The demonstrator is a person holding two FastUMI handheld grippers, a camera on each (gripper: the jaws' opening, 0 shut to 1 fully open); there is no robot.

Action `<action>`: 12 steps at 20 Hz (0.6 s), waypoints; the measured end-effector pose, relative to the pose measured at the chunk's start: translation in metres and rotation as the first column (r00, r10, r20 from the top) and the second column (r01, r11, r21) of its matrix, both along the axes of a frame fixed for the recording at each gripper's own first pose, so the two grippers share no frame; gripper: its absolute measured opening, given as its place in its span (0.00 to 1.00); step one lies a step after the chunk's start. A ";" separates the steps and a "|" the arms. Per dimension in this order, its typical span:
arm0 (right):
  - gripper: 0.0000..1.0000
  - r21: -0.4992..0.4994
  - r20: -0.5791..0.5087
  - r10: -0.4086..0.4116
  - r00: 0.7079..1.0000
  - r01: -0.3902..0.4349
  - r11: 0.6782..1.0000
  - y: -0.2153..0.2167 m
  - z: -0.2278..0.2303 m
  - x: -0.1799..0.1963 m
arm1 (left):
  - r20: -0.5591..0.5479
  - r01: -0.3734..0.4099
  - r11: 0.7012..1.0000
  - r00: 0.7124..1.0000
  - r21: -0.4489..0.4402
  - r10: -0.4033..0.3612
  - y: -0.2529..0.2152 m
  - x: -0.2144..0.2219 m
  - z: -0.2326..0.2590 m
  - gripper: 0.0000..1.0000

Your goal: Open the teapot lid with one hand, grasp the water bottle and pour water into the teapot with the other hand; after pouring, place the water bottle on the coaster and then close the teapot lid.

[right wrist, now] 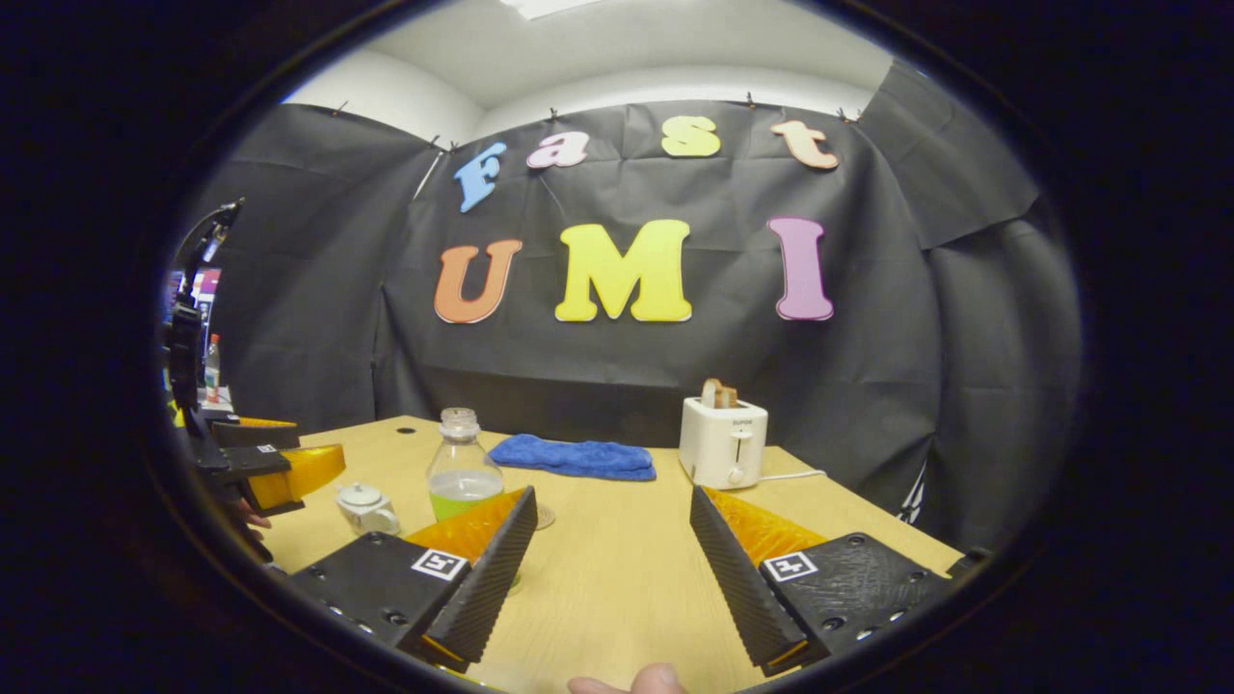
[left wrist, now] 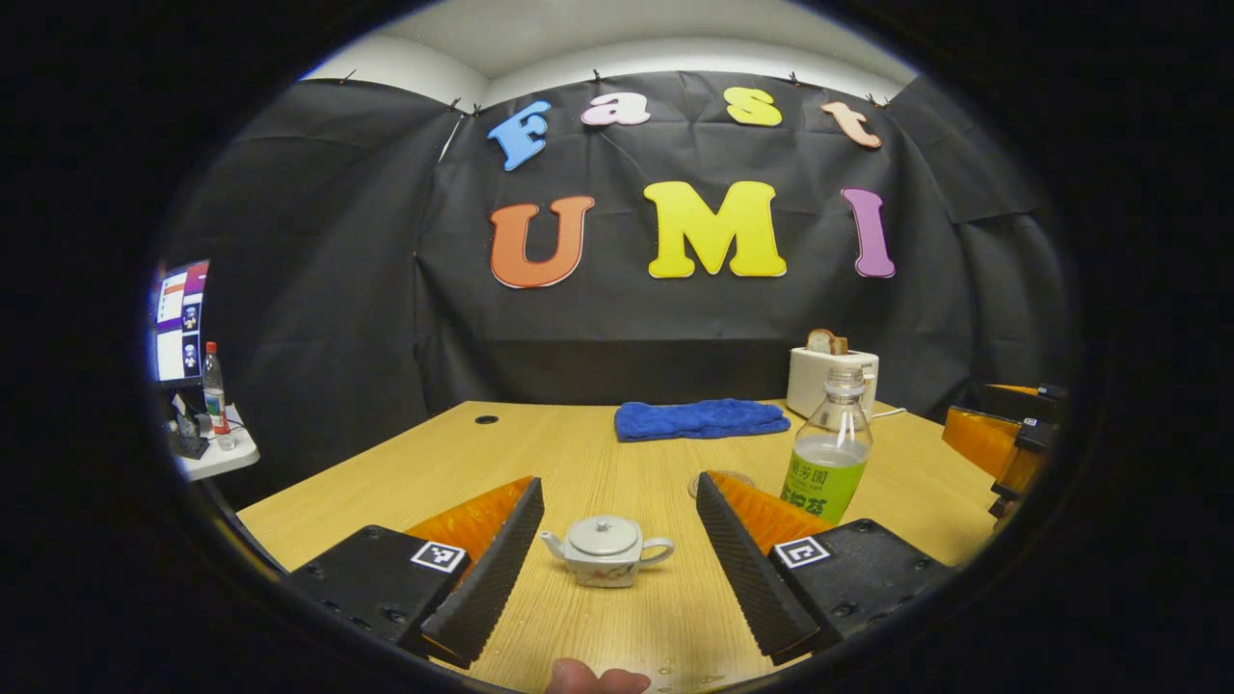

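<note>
A small white teapot (left wrist: 605,551) with its lid on stands on the wooden table (left wrist: 578,453), just ahead of my open left gripper (left wrist: 618,485) and in line with the gap between its fingers. A clear water bottle (left wrist: 829,448) with a green label stands upright to the right. A round coaster (left wrist: 718,479) peeks out beside it. In the right gripper view, my right gripper (right wrist: 612,496) is open and holds nothing. The bottle (right wrist: 461,467) is ahead to its left and the teapot (right wrist: 366,508) farther left, near the left gripper (right wrist: 280,467).
A folded blue cloth (left wrist: 701,419) lies at the back of the table. A white toaster (right wrist: 723,441) with bread in it stands at the back right. A side shelf with a monitor (left wrist: 181,323) and a small bottle (left wrist: 214,386) is off to the left.
</note>
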State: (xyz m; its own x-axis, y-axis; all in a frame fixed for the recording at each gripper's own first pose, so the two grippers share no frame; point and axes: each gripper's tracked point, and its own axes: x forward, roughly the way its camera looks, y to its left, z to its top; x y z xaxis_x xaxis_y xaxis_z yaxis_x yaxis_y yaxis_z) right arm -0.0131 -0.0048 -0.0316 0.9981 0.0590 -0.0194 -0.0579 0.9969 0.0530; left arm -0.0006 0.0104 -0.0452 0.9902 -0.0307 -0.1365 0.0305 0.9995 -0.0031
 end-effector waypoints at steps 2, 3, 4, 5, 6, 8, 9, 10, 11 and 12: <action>0.97 0.004 -0.023 -0.007 1.000 0.007 1.000 -0.006 -0.009 0.002 | -0.038 -0.008 1.000 0.999 0.003 0.008 0.005 0.003 -0.016 1.00; 0.97 0.007 -0.034 -0.009 0.999 0.010 1.000 -0.008 -0.014 0.003 | -0.054 -0.004 1.000 0.999 -0.001 0.004 0.005 0.007 -0.023 1.00; 0.95 0.013 -0.042 -0.012 0.999 0.013 1.000 -0.010 -0.017 0.003 | -0.076 0.000 1.000 0.997 0.000 0.000 0.006 0.011 -0.028 1.00; 0.95 0.017 -0.049 -0.017 0.999 0.017 1.000 -0.013 -0.020 0.003 | -0.092 0.004 1.000 0.996 0.007 -0.004 0.005 0.015 -0.033 1.00; 0.96 0.018 -0.054 -0.022 0.998 0.023 1.000 -0.016 -0.021 0.004 | -0.113 0.006 1.000 0.994 0.017 -0.004 0.005 0.019 -0.036 0.99; 0.95 0.022 -0.059 -0.029 0.998 0.030 0.999 -0.020 -0.023 0.005 | -0.139 0.015 1.000 0.990 0.023 -0.011 0.003 0.027 -0.041 0.94; 0.95 0.024 -0.062 -0.030 0.998 0.032 0.999 -0.021 -0.024 0.005 | -0.146 0.015 1.000 0.989 0.023 -0.012 0.003 0.030 -0.042 0.91; 0.95 0.025 -0.063 -0.032 0.997 0.034 0.999 -0.023 -0.025 0.005 | -0.156 0.010 1.000 0.988 0.026 -0.006 0.004 0.034 -0.045 0.87; 0.95 0.026 -0.065 -0.036 0.997 0.038 0.999 -0.026 -0.026 0.004 | -0.166 0.009 1.000 0.986 0.030 -0.003 0.004 0.036 -0.046 0.84; 0.95 0.027 -0.066 -0.040 0.997 0.042 0.999 -0.028 -0.027 0.005 | -0.171 0.007 0.999 0.985 0.034 -0.001 0.004 0.038 -0.048 0.78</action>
